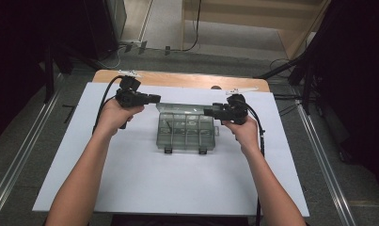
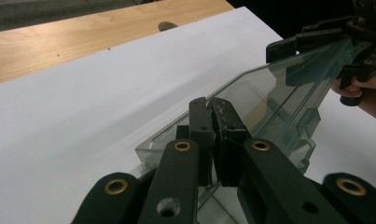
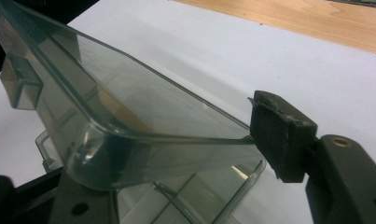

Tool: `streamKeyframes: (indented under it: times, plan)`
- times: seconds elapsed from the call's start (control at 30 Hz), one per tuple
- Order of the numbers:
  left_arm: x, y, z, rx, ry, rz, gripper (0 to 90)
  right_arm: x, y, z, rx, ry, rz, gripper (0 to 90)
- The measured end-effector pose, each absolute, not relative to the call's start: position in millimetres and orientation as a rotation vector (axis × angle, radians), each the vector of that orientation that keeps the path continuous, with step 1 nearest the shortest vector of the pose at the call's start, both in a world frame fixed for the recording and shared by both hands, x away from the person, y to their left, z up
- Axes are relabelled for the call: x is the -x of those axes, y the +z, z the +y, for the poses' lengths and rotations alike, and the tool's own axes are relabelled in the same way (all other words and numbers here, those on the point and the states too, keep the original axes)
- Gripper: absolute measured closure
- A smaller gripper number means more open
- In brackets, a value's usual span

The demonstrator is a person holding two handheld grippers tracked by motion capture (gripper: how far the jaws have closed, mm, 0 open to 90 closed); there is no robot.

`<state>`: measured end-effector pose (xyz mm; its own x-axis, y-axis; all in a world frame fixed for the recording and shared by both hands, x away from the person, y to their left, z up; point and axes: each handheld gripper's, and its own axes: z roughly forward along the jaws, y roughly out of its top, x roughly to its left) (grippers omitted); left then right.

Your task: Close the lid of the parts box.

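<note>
A white sheet (image 1: pixel 145 183) covers most of the counter (image 1: pixel 187 80), a strip of bare wood showing along the top edge of the sheet, and nothing else lies on the sheet, so broad open room remains in the lower half of the high view. The clear smoke-tinted compartment box (image 1: pixel 186 134) sits at the centre of the frame, two latches on its near edge, with its lid (image 2: pixel 274 93) raised at a slant. The left tongs (image 1: pixel 154 98) are pinched on the lid's left corner; the right tongs (image 1: pixel 208 111) stand partly open around its right edge, one pad touching the rim.
</note>
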<state>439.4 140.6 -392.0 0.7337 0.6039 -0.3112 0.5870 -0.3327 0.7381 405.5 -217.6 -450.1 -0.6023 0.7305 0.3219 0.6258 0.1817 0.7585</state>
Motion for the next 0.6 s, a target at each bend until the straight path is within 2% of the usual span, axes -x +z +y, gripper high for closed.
streamKeyframes:
  times: [0.13, 0.6]
  plan:
    - [-441, -392, 139, -2.024, 0.008, 0.895, 87.4, -406, -450, -220, -1.38, 1.398, 2.33, 32.0]
    - [-449, -394, 131, -2.037, -0.033, 0.878, 87.3, -394, -444, -234, -1.441, 1.421, 2.362, 27.9]
